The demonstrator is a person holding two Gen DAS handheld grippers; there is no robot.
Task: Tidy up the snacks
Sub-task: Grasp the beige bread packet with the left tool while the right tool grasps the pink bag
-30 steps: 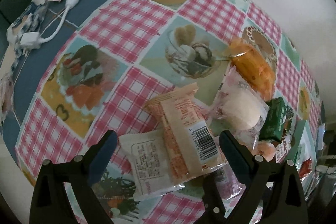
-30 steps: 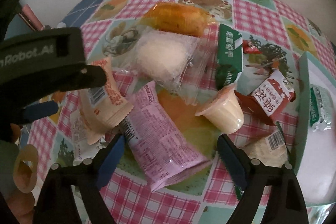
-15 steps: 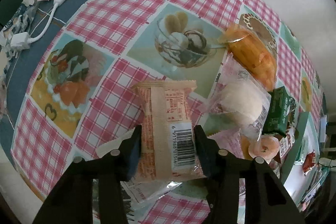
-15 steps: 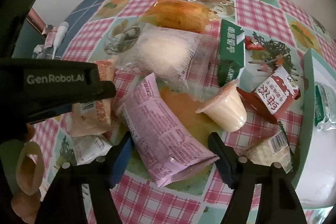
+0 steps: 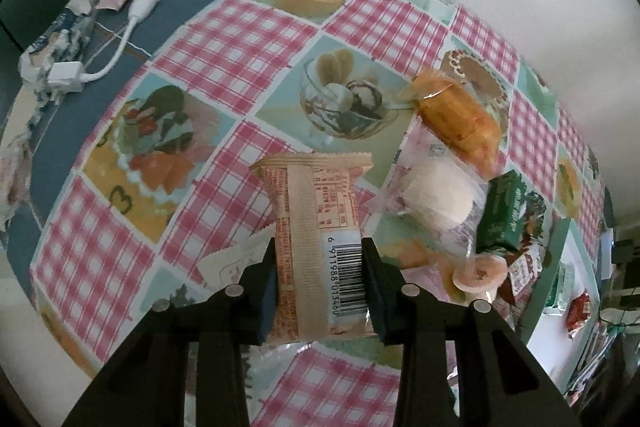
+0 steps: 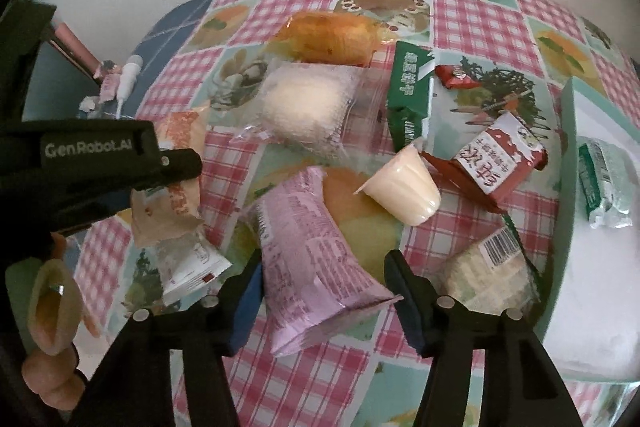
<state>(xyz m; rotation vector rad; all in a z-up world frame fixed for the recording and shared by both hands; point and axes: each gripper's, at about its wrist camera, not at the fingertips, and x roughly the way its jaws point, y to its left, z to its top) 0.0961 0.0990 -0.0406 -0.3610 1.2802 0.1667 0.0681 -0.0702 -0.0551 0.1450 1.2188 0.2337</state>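
- Left gripper (image 5: 320, 281): jaws have just been closing and are now clamped on the orange packet (image 5: 316, 227). The packet stands upright between the pads, barcode facing the camera, its top edge pointing away from the tool.
- Right gripper (image 6: 322, 301): jaws have just been closing around the purple packet (image 6: 316, 259), which lies between them on the tablecloth (image 6: 280, 379). The left pad appears to touch the wrapper; the right pad shows a gap, so no firm grip yet.
- Step in hand, as judged: picking up one packet with each tool.
- Other snacks ahead of the right tool: jelly cup (image 6: 404, 187), green carton (image 6: 410, 95), red packet (image 6: 502, 155).
- Tray (image 6: 564, 187) sits to the right of the right tool, one green packet (image 6: 604, 183) already inside.
- Next move, as judged: finish closing on the purple packet, then carry both packets toward the tray without snagging the jelly cup.
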